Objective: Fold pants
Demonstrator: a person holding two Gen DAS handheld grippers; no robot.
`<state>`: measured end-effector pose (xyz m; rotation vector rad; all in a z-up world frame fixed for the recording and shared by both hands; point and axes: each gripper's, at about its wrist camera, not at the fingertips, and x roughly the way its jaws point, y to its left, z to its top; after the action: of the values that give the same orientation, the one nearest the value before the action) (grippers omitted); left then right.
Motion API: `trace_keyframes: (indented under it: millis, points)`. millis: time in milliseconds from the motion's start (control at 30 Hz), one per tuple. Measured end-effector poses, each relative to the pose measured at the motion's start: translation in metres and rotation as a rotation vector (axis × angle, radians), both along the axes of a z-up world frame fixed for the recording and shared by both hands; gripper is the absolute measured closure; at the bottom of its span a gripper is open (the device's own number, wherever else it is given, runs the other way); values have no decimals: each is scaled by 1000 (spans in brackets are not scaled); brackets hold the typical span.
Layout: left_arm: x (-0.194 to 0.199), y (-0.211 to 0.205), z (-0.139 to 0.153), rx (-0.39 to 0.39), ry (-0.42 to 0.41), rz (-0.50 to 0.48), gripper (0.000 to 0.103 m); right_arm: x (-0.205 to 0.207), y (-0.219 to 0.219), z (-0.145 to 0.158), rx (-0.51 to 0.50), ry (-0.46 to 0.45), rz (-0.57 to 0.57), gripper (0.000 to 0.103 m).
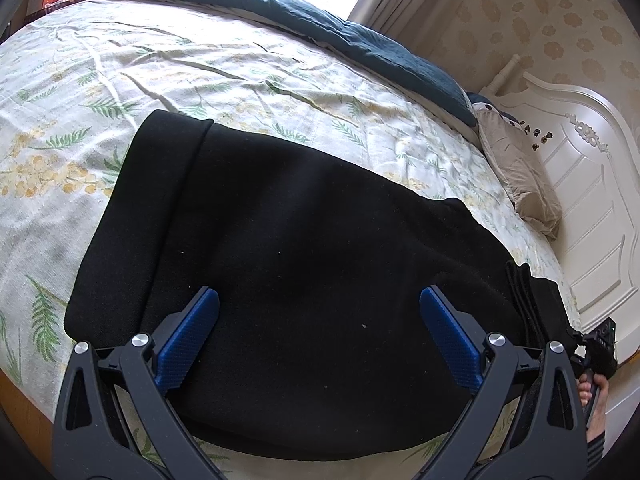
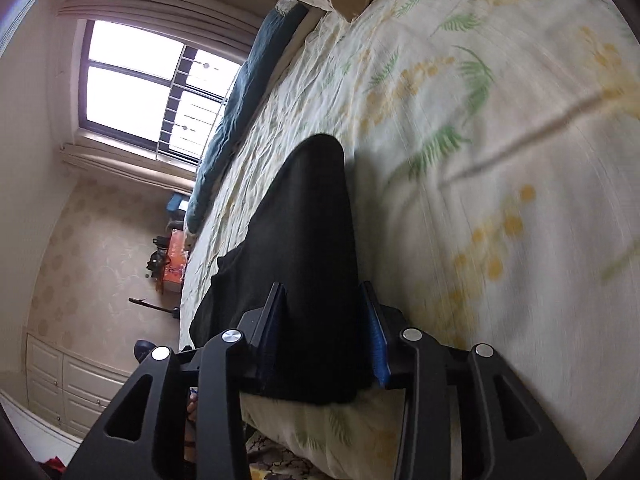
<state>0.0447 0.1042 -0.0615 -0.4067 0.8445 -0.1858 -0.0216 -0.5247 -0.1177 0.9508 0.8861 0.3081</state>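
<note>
Black knit pants (image 1: 288, 272) lie folded on rumpled floral sheet (image 1: 100, 92); left gripper (image 1: 319, 312) jaws spread, right gripper (image 2: 326, 332) jaws pinching their edge.

A bed (image 1: 200, 80) spread with a fern-printed sheet is flanked by a white carved headboard (image 1: 580, 184), floral wallpaper (image 1: 560, 12) and a bright curtained window (image 2: 136, 80).

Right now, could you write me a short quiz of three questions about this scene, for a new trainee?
1. True or false: the left tool is wide open above the pants.
2. What lies between the pads of the right tool? A) pillow B) pants C) curtain
3. Fill in: the pants lie on a ____ with a fern print.

Key: 1 true; 2 B; 3 bedsheet.
</note>
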Motion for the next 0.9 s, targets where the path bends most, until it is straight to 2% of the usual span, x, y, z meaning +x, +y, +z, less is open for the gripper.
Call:
trace_keyframes:
  millis: [67, 133, 233, 367, 400, 467, 533, 633, 800, 900]
  points:
    - [0, 0, 0, 3, 0, -2, 3, 8, 4, -2, -77, 15, 7, 77]
    - [0, 0, 0, 2, -1, 0, 3, 11, 8, -5, -121, 13, 4, 80]
    - [0, -1, 0, 3, 0, -1, 3, 9, 5, 1, -129, 19, 2, 76]
    - [-1, 0, 0, -2, 1, -7, 3, -1, 12, 47, -330, -16, -109, 72]
    - [-1, 1, 0, -3, 1, -8, 3, -3, 18, 60, -338, -49, -128, 70]
    - [-1, 1, 0, -3, 0, -10, 3, 2, 33, 74, -270, -113, -100, 60]
    - [-1, 1, 0, -3, -1, -9, 3, 16, 67, 79, -175, -159, 3, 59]
    - [-1, 1, 0, -4, -3, -9, 3, 40, 125, 69, -91, -168, 172, 59]
    - [-3, 2, 0, -10, -2, -9, 3, 76, 200, 33, -37, -115, 343, 59]
    - [-4, 2, 1, -17, -5, -15, 3, 81, 218, 13, -83, -75, 357, 59]
